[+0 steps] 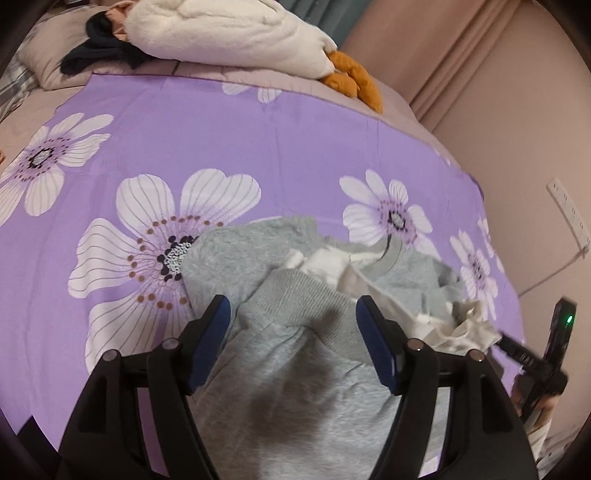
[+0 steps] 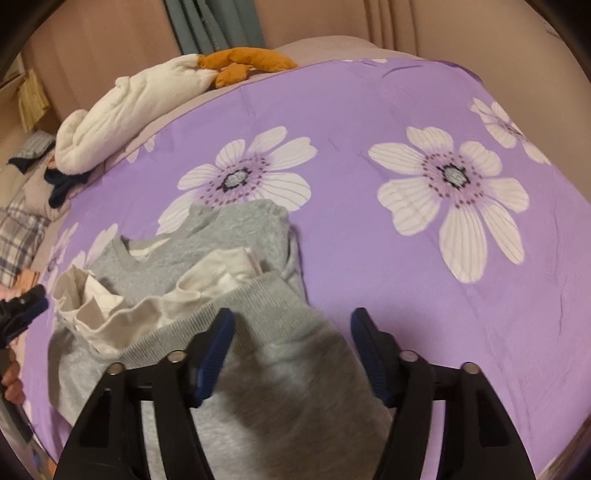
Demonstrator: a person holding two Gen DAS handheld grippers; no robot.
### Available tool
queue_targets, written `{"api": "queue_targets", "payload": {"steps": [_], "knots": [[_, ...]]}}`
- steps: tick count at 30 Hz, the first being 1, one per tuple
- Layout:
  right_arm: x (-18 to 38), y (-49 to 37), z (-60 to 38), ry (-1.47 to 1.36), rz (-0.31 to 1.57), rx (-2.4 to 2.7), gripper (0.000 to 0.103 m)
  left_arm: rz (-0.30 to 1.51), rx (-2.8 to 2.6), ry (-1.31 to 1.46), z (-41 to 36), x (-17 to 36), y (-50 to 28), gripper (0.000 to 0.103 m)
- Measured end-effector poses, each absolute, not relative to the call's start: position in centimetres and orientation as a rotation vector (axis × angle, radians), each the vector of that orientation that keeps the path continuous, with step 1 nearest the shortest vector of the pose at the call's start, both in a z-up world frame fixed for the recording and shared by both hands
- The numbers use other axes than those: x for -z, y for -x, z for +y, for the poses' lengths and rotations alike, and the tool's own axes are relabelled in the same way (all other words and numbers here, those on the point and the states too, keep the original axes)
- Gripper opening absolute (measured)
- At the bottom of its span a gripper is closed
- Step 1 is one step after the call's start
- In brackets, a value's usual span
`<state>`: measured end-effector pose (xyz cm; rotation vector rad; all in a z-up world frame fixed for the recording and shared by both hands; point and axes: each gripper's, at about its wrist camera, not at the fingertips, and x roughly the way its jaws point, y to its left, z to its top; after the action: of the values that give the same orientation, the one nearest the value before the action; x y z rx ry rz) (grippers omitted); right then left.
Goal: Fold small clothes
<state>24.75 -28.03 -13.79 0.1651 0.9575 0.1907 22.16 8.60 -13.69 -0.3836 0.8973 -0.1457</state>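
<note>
A small grey sweatshirt [image 1: 303, 362] with a white frilled lining [image 1: 461, 328] lies crumpled on a purple floral sheet [image 1: 221, 147]. My left gripper [image 1: 293, 308] is open and hovers just above its ribbed hem, fingers either side of it. In the right wrist view the same sweatshirt [image 2: 280, 380] lies under my right gripper [image 2: 291, 321], which is open over the ribbed cuff, holding nothing. The white frill [image 2: 110, 310] sits to the left. The other gripper shows at each view's edge [image 1: 543, 354].
A white plush toy [image 1: 221, 29] with orange feet [image 1: 351, 77] and a dark garment [image 1: 99, 48] lie at the sheet's far edge. A pink wall with a socket strip [image 1: 569, 214] stands to the right. A plaid cloth [image 2: 18, 236] lies at far left.
</note>
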Motion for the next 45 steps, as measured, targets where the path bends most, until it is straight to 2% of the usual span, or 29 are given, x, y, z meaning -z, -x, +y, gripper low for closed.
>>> {"api": "queue_targets", "payload": {"steps": [7,10,11,13,14,16,17,18,24,33,45], "knots": [[15.6,-26.3,-27.7,-0.208,1.015,-0.260,0.067,0.978,0.148,0.353,7.4,16.5,-24.3,0.070],[16.0,-26.6,-27.7,-0.226,1.021,-0.286,0.066,0.984,0.145,0.327,7.0,17.3,-24.6,0.066],[16.2,-26.7,-27.8,-0.232,1.029,-0.289,0.065,0.987,0.140,0.319,7.0,17.5,-24.6,0.061],[16.3,-26.7,-27.8,-0.242,1.035,-0.312,0.048,0.989,0.130,0.318,7.1,17.8,-24.6,0.052],[16.3,-26.7,-27.7,-0.244,1.035,-0.317,0.045,0.990,0.128,0.321,7.3,18.0,-24.5,0.043],[16.0,-26.5,-27.5,-0.223,1.024,-0.303,0.033,0.982,0.113,0.320,7.3,18.0,-24.1,0.019],[15.8,-26.3,-27.5,-0.215,1.020,-0.293,0.031,0.983,0.096,0.303,7.3,17.9,-23.9,0.011],[15.7,-26.1,-27.5,-0.220,1.015,-0.289,0.026,0.974,0.091,0.306,7.2,17.8,-23.5,0.009],[13.3,-24.3,-28.0,-0.207,0.935,-0.259,0.021,0.874,0.040,0.323,7.2,15.1,-20.2,0.007],[8.9,-22.1,-29.4,-0.267,0.797,-0.293,0.020,0.740,0.015,0.370,7.4,9.5,-14.8,0.007],[5.0,-22.0,-27.3,-0.211,0.685,-0.303,0.020,0.637,-0.038,0.363,8.6,5.9,-12.0,0.007]]}}
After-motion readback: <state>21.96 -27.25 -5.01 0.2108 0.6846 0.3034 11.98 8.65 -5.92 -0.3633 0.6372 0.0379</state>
